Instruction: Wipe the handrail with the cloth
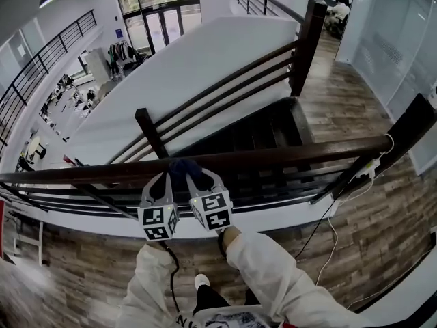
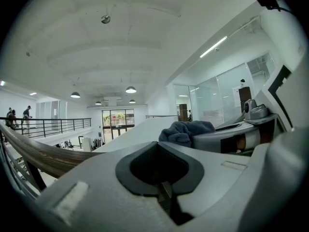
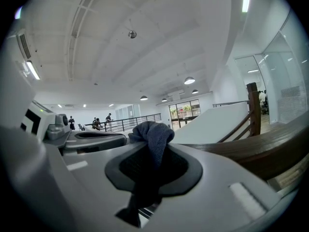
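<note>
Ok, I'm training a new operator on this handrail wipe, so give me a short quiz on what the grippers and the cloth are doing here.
1. True or false: the left gripper holds the cloth.
2. The cloth is closest to: A) the top of the handrail, B) the wooden floor, C) the stair steps.
3. Fill in: the left gripper's jaws stand ___ with nothing between them.
Key: 1 false, the right gripper clamps it; 2 A; 3 together.
</note>
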Motion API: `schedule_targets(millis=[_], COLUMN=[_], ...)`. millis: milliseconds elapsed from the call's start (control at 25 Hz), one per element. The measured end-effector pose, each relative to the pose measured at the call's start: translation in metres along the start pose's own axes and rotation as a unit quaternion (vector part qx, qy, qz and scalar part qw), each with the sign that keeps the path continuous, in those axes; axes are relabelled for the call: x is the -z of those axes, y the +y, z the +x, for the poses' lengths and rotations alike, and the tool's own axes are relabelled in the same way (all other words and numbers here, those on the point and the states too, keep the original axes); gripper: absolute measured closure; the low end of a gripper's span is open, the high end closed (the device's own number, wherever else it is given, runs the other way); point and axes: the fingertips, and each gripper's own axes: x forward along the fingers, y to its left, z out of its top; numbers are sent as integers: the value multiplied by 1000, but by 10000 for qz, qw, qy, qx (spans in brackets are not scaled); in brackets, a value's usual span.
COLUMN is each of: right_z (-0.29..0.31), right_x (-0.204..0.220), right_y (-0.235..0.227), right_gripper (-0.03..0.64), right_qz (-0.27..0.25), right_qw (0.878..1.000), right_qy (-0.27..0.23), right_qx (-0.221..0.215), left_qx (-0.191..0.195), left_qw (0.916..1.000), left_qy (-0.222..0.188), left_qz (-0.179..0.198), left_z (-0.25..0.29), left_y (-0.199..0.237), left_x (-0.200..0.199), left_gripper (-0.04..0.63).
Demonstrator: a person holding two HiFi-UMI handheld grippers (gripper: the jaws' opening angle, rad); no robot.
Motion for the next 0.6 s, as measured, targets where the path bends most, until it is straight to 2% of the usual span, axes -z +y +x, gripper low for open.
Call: schedule_targets(millis=[360, 600], right_z=[-41, -61], right_x=[-2, -5], right_y=[-55, -86], right_gripper=[546, 546], right_qz=[83, 85], right_qw=[9997, 9994], right_qy=[55, -18], right_qx=[212, 345], left_qx=[245, 426], left_qw=[9996, 9991], left_qy=[-120, -59], left_qz=[20, 55], left_z=[17, 27], left_y=[-68, -107], left_x=[-11, -11], left_gripper=[597, 597])
